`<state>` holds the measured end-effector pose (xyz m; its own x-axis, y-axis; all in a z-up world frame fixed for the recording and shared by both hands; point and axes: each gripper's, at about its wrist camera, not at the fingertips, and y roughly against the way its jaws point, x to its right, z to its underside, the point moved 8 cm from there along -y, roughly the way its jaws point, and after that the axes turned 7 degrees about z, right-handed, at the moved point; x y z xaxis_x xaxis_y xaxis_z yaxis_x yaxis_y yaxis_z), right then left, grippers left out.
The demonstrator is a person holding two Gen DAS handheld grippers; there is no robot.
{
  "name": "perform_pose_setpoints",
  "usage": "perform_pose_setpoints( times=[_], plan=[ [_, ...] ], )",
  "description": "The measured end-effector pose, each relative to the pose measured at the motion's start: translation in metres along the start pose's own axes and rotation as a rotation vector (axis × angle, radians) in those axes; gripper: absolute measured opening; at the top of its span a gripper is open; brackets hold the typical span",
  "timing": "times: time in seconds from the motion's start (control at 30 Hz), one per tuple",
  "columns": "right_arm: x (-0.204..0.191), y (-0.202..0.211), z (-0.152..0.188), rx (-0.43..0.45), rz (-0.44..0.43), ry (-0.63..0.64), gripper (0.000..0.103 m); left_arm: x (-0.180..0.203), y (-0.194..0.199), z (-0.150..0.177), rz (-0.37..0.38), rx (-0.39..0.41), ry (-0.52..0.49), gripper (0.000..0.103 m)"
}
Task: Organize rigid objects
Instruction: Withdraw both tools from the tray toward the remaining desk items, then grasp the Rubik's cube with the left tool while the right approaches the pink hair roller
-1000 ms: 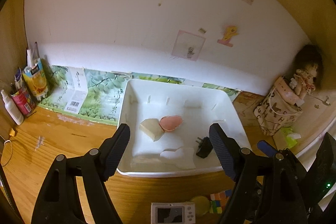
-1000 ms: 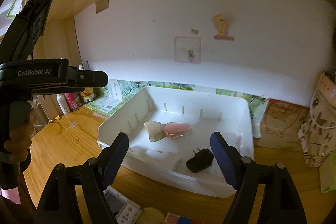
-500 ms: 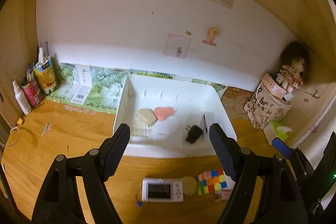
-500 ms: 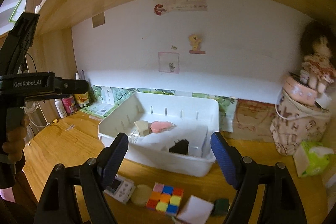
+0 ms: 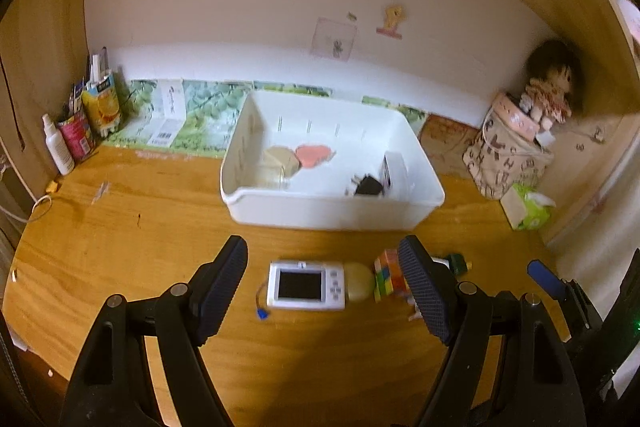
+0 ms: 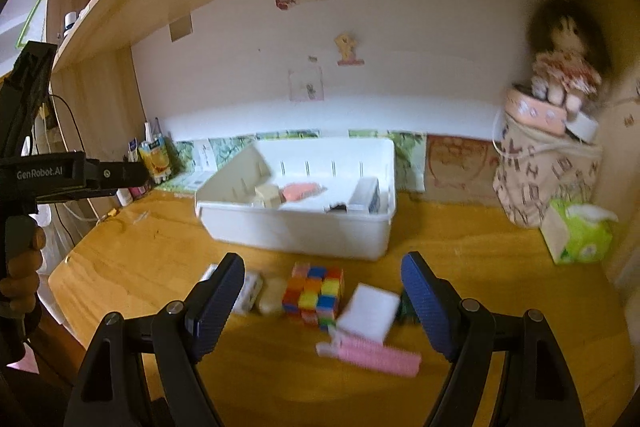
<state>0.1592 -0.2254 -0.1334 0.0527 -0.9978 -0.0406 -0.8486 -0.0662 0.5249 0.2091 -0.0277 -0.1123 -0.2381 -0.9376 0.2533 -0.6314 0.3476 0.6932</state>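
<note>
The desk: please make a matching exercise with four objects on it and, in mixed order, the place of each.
Objects:
1. puzzle cube
2. black plug
3. tissue pack
4. spray bottle

Places:
A. inside the white bin
B. far left edge of the desk, beside the cartons
C. on the desk in front of the bin, among the loose items
D. right side, in front of the patterned bag

Pairs: 1-C, 2-A, 3-D, 4-B
</note>
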Motion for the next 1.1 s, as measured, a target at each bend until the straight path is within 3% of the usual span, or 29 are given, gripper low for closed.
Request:
perform_pose_setpoints(
  times=[0.37,0.77,1.1],
  plan=[
    [0.020,0.017,0.055,-0.102,0.051,-0.046,0.081,0.017,-0.018,0.042,-0.004,-0.185,0.001,0.081],
    [0.045,0.020,0.084,-0.173,0.119,-0.085,0.081,0.043,-0.060,0.051,0.022,-0.349,0.000,0.081],
    [0.048,0.005,0.096,-0.219,0.144,0.004,0.081,0.054,-0.107,0.049,0.051,-0.443,0.041,0.081]
  ],
)
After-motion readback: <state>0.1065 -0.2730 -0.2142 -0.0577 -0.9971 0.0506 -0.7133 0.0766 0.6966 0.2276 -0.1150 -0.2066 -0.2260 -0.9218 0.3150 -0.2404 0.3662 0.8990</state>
